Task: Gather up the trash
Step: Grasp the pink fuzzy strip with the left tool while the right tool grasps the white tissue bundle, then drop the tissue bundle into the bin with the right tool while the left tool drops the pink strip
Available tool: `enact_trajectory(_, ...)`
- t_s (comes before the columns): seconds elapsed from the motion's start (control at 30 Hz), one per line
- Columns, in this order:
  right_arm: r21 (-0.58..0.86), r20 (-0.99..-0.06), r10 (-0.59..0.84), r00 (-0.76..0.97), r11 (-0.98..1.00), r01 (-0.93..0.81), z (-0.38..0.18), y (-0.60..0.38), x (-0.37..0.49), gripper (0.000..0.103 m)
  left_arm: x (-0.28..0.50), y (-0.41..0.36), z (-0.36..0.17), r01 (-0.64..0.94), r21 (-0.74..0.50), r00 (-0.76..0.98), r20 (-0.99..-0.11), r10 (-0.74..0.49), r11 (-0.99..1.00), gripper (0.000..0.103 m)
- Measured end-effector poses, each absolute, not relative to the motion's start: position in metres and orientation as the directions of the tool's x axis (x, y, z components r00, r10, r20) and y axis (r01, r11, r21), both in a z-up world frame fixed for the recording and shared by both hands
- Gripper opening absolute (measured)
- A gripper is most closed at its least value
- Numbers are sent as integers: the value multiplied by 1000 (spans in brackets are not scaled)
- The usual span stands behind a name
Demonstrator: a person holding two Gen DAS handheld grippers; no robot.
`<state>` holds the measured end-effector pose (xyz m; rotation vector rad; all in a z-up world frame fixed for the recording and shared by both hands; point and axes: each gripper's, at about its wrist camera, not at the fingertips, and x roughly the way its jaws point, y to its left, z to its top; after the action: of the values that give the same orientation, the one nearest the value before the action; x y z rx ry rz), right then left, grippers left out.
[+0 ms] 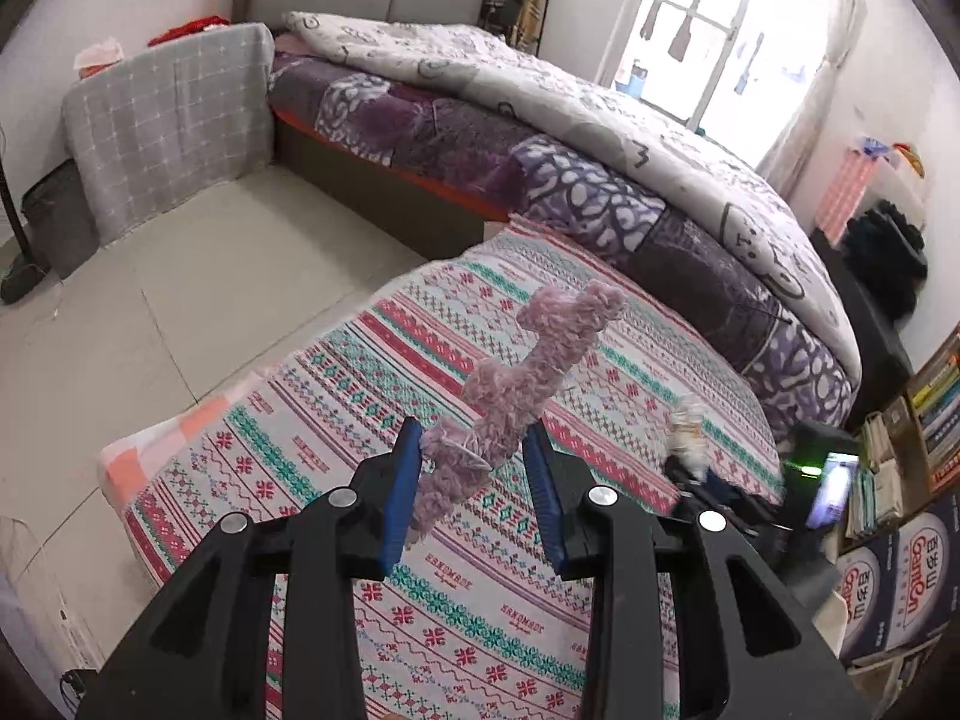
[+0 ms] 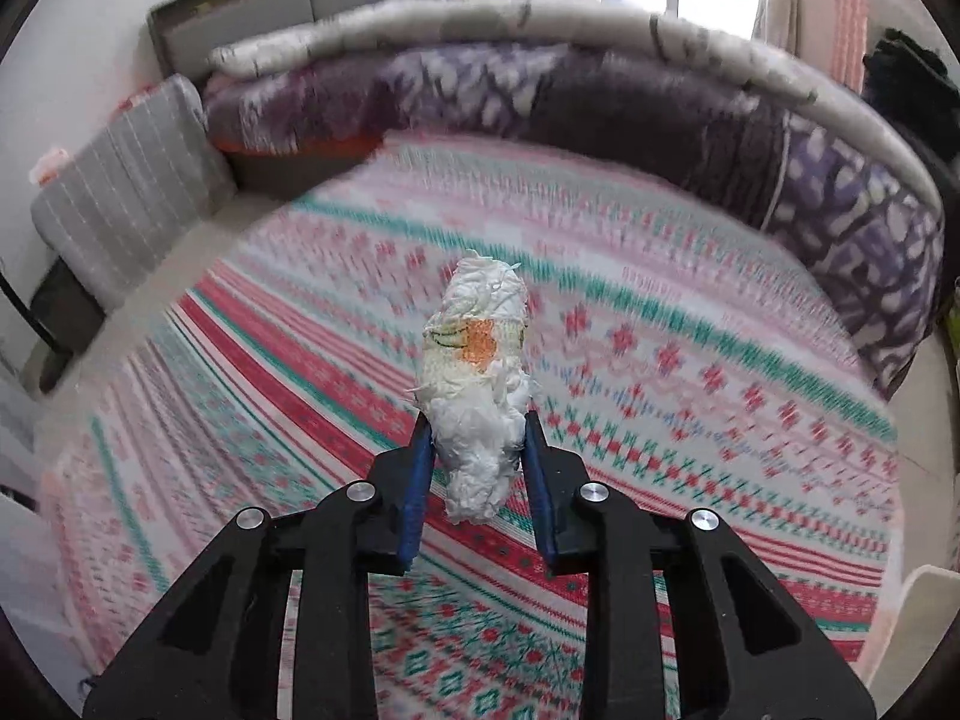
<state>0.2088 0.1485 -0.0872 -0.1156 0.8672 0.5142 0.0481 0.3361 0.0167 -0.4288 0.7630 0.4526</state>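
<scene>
Left gripper [image 1: 474, 450], near foreground of the left wrist view: blue pads [image 1: 401, 498] drawn in partway and clamped on a fuzzy pink scrap [image 1: 528, 384], a long twisted piece of plush yarn-like stuff that sticks up and away beyond the fingertips, its lower end hanging between the fingers. Scrap held in the air above the patterned cloth [image 1: 336, 396], not touching it. Right gripper [image 2: 477, 450], near foreground of the right wrist view: pads nearly together, pinching a white crumpled wad [image 2: 480, 378] with an orange patch on its middle; the wad stands up past the fingertips, clear of the cloth below. Background of this view is smeared with motion blur. From the left wrist view the same wad [image 1: 687, 426] shows at the right, blurred, above the dark shape of the right gripper. Under both: a table-like surface covered by the red, teal and white patterned cloth. Beyond its far edge, a bed [image 1: 540, 138] with a purple patterned blanket and a white printed quilt on top. Left of the bed, pale tiled floor [image 1: 198, 276] and a piece of furniture draped in a grey checked cover [image 1: 168, 120]. Farthest back, a bright window [image 1: 732, 30] with clothes hanging outside. At the far right, shelves of books [image 1: 924, 414].
</scene>
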Motion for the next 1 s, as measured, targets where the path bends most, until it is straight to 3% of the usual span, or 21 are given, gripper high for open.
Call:
enact_trajectory(0.37,93,-630,410,659,883,-460,0,106,159,28,40,317,27,-525,-209,676,-691,255,825,35)
enact_trajectory(1.0,111,-667,319,673,936,-334,-8,-7,118,28,52,263,10,-444,-196,679,-710,186,874,35)
